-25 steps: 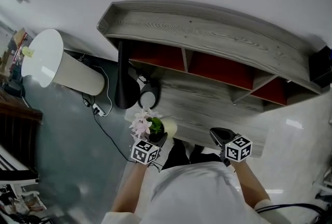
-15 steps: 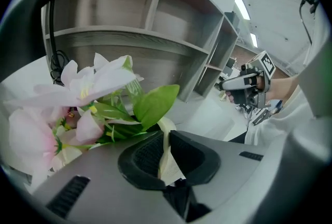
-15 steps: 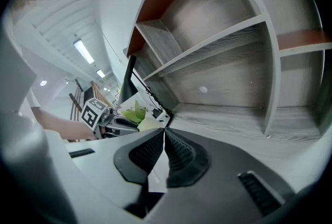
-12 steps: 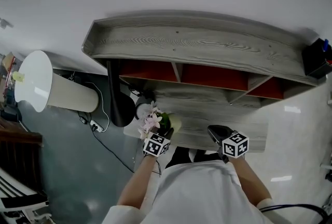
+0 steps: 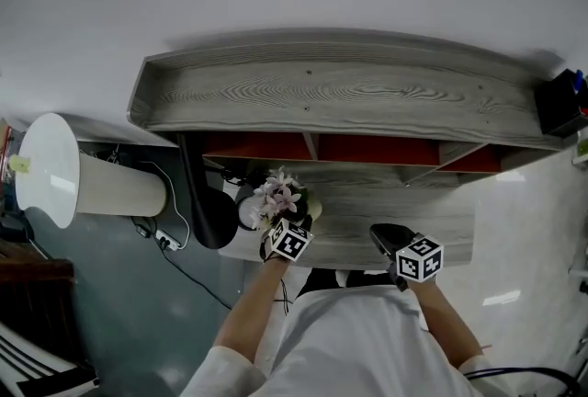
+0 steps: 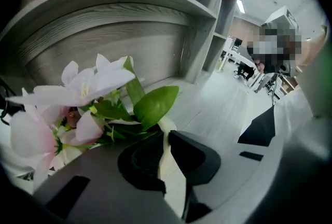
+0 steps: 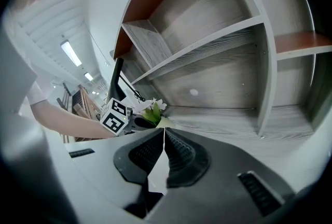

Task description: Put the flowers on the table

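Holding the flowers (image 5: 278, 195) clamped, the left gripper (image 6: 165, 140) should set them upright on the table (image 5: 404, 209) just ahead; the right gripper (image 7: 163, 137) hangs closed, empty.

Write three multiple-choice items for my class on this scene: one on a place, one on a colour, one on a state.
1. Where are the pale pink flowers with green leaves?
A. On the top shelf
B. In the left gripper, at the left end of the grey wood-grain desk
C. On the floor

2. What colour are the shelf compartments' back panels?
A. Blue
B. Yellow
C. Red

3. How do the jaws of the right gripper stand?
A. Together, with nothing between them
B. Wide apart
C. Closed on the flowers

Answers:
1 B: the head view shows the flowers just ahead of the left gripper at the desk's left end.
2 C: red panels show under the top board.
3 A: the right gripper view shows the jaws meeting, empty.
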Demonstrator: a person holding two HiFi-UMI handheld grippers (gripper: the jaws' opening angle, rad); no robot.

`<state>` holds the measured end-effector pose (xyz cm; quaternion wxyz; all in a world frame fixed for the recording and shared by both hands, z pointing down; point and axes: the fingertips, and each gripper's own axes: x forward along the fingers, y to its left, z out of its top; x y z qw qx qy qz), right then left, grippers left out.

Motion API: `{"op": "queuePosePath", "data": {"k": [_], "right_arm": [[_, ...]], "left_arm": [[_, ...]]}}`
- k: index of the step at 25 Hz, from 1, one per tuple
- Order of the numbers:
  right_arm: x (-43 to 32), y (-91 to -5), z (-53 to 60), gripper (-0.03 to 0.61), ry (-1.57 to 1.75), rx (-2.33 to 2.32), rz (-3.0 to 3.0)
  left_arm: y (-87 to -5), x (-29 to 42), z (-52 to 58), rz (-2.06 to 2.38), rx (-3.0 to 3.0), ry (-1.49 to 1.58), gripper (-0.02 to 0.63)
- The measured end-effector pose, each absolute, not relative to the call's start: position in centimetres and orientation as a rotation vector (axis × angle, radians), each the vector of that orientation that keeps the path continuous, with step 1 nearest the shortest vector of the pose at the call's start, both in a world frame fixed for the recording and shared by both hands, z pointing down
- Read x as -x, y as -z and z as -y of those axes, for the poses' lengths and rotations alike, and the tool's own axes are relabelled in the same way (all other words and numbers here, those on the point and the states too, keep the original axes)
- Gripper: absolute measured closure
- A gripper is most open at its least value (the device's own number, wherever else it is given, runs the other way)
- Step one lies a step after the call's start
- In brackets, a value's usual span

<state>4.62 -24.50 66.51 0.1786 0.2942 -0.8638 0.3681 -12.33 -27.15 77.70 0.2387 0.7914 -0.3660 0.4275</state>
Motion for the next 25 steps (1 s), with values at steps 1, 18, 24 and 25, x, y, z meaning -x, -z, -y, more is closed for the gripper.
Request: {"op": "queuePosePath", "data": {"k": [1, 18, 24, 25], "right_arm": [[-4.6, -66.5, 24.7, 0.56, -1.042, -0.841, 2.441], [-3.7, -69.0, 27.1, 0.56, -1.065, -0.951, 2.358], [-2.6, -69.5, 27.0, 0.56, -1.088, -0.954, 2.342], [-2.6, -69.6, 27.0, 0.56, -1.091, -0.957, 2.339]], "left_arm": [[-78.1, 12.4, 27.6, 0.998, -2.171, -1.19, 0.561], [-82.8, 12.4, 32.5, 0.876, -2.184, -1.397, 0.56], [-83.4, 12.0, 32.7, 0.827, -2.212, -1.452, 0.56], [-83.6, 11.9, 32.6, 0.819, -2.217, -1.466, 0.56]]}}
